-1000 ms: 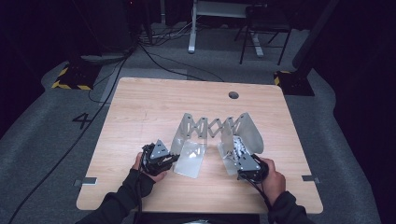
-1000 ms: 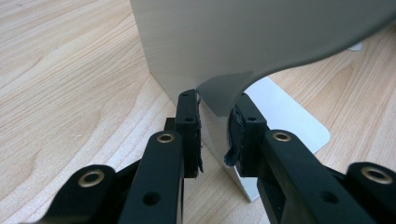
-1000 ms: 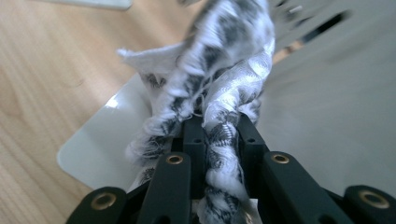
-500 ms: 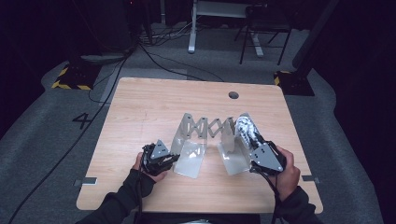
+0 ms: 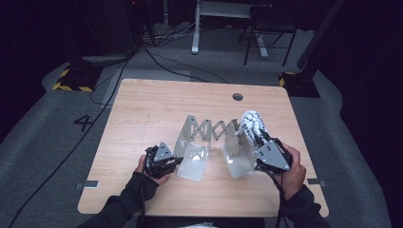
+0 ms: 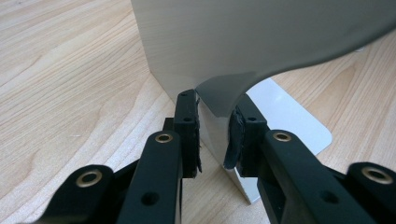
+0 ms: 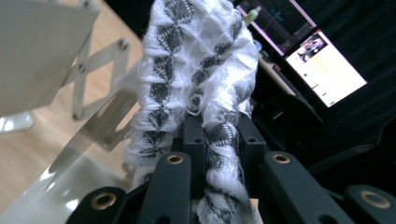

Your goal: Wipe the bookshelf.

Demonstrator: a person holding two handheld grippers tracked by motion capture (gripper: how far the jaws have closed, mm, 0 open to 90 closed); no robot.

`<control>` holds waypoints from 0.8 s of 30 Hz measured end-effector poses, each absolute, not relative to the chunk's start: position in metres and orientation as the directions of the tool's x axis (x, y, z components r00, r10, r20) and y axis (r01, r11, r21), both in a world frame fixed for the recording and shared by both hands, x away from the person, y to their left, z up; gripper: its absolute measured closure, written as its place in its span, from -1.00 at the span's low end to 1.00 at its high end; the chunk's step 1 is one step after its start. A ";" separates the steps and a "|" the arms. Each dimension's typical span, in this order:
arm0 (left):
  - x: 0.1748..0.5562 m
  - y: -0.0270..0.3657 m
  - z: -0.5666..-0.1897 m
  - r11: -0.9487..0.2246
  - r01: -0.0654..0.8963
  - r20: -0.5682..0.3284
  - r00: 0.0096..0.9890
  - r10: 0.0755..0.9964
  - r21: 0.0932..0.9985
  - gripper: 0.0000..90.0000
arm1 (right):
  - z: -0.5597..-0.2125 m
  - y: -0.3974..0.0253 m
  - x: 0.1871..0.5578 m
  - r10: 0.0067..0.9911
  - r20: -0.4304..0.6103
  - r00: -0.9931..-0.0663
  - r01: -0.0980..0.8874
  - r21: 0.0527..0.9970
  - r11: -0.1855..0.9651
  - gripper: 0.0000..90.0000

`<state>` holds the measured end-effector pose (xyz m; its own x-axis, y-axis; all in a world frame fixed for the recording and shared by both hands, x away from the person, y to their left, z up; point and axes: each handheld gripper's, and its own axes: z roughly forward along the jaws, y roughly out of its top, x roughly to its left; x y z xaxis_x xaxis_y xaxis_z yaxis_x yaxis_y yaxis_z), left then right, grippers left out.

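A metal expanding rack (image 5: 209,129) with a scissor linkage stands mid-table, with an upright plate at each end. My left gripper (image 5: 172,162) is at its left plate (image 5: 189,142); in the left gripper view the gripper (image 6: 212,135) is shut on that plate's (image 6: 261,42) lower edge. My right gripper (image 5: 259,141) is held just right of the right plate (image 5: 235,159), shut on a white and grey knitted cloth (image 5: 252,124) that rises above the jaws. In the right gripper view the cloth (image 7: 196,60) runs between the jaws of the gripper (image 7: 222,135), with the linkage (image 7: 93,65) to its left.
The wooden table (image 5: 152,109) has a round cable hole (image 5: 237,97) at the back right. Cables, a desk base and a chair (image 5: 266,23) stand on the floor beyond. Lit monitors (image 7: 322,60) show behind the cloth in the right gripper view.
My right gripper has lifted and moved right, away from the right plate's base, carrying the knitted cloth upward. The left gripper has stayed on the left plate.
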<state>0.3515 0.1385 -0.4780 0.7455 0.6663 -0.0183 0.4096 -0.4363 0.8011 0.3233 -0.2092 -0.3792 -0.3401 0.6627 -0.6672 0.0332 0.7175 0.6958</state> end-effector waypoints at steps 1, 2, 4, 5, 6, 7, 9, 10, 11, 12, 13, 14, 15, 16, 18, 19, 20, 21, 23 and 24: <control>0.351 0.139 -0.478 -0.437 0.409 -0.018 0.746 0.666 0.801 0.68 | -0.382 -0.208 0.324 0.656 -0.669 -0.348 0.039 0.689 0.724 0.74; 0.351 0.139 -0.478 -0.437 0.409 -0.018 0.746 0.666 0.801 0.68 | -0.386 -0.208 0.324 0.648 -0.671 -0.360 0.048 0.681 0.731 0.74; 0.351 0.139 -0.478 -0.436 0.410 -0.019 0.745 0.667 0.801 0.68 | -0.390 -0.207 0.324 0.638 -0.675 -0.369 0.054 0.670 0.740 0.74; 0.352 0.139 -0.478 -0.436 0.409 -0.019 0.746 0.665 0.802 0.68 | -0.399 -0.206 0.325 0.618 -0.685 -0.384 0.063 0.649 0.758 0.74; 0.352 0.139 -0.478 -0.436 0.408 -0.019 0.747 0.665 0.802 0.68 | -0.403 -0.205 0.324 0.609 -0.690 -0.390 0.069 0.638 0.767 0.74; 0.352 0.139 -0.478 -0.436 0.408 -0.019 0.747 0.665 0.802 0.68 | -0.408 -0.204 0.325 0.598 -0.695 -0.399 0.075 0.626 0.777 0.74; 0.351 0.139 -0.478 -0.437 0.408 -0.018 0.747 0.665 0.802 0.69 | -0.412 -0.204 0.325 0.590 -0.696 -0.409 0.083 0.616 0.784 0.74; 0.351 0.139 -0.478 -0.437 0.409 -0.018 0.746 0.665 0.801 0.69 | -0.416 -0.203 0.326 0.583 -0.696 -0.420 0.091 0.606 0.790 0.74; 0.352 0.139 -0.478 -0.439 0.407 -0.016 0.748 0.663 0.801 0.69 | -0.421 -0.203 0.328 0.572 -0.697 -0.433 0.099 0.594 0.798 0.74; 0.352 0.139 -0.478 -0.439 0.407 -0.017 0.749 0.663 0.801 0.69 | -0.426 -0.203 0.330 0.563 -0.696 -0.444 0.107 0.583 0.805 0.74; 0.352 0.139 -0.478 -0.440 0.406 -0.016 0.749 0.662 0.801 0.68 | -0.430 -0.203 0.331 0.562 -0.691 -0.454 0.115 0.580 0.806 0.74; 0.352 0.139 -0.478 -0.440 0.406 -0.016 0.749 0.662 0.801 0.68 | -0.430 -0.203 0.331 0.562 -0.691 -0.454 0.115 0.580 0.806 0.74; 0.352 0.139 -0.478 -0.441 0.406 -0.016 0.750 0.662 0.801 0.68 | -0.436 -0.202 0.333 0.558 -0.683 -0.472 0.128 0.573 0.809 0.74; 0.351 0.139 -0.478 -0.440 0.406 -0.016 0.749 0.663 0.801 0.69 | -0.442 -0.201 0.335 0.550 -0.680 -0.484 0.138 0.562 0.816 0.74; 0.351 0.139 -0.478 -0.441 0.406 -0.016 0.750 0.662 0.801 0.69 | -0.452 -0.198 0.338 0.532 -0.676 -0.509 0.149 0.540 0.828 0.74; 0.351 0.140 -0.478 -0.441 0.405 -0.015 0.750 0.661 0.801 0.69 | -0.457 -0.196 0.339 0.522 -0.675 -0.522 0.151 0.529 0.835 0.74; 0.351 0.140 -0.478 -0.440 0.406 -0.016 0.750 0.661 0.801 0.69 | -0.461 -0.195 0.339 0.520 -0.672 -0.528 0.154 0.526 0.837 0.74; 0.351 0.140 -0.478 -0.441 0.405 -0.016 0.750 0.661 0.801 0.69 | -0.464 -0.194 0.340 0.513 -0.671 -0.535 0.156 0.519 0.841 0.74; 0.352 0.140 -0.478 -0.440 0.404 -0.017 0.751 0.660 0.802 0.69 | -0.470 -0.192 0.341 0.500 -0.665 -0.554 0.163 0.503 0.849 0.74; 0.352 0.140 -0.478 -0.439 0.405 -0.017 0.751 0.660 0.802 0.69 | -0.473 -0.192 0.342 0.492 -0.654 -0.574 0.170 0.493 0.853 0.74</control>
<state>0.3517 0.1396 -0.4784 0.7507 0.6604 -0.0172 0.4049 -0.4393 0.8019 0.3423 -0.1917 -0.4735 -0.5745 0.4924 -0.6538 0.1700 0.8531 0.4932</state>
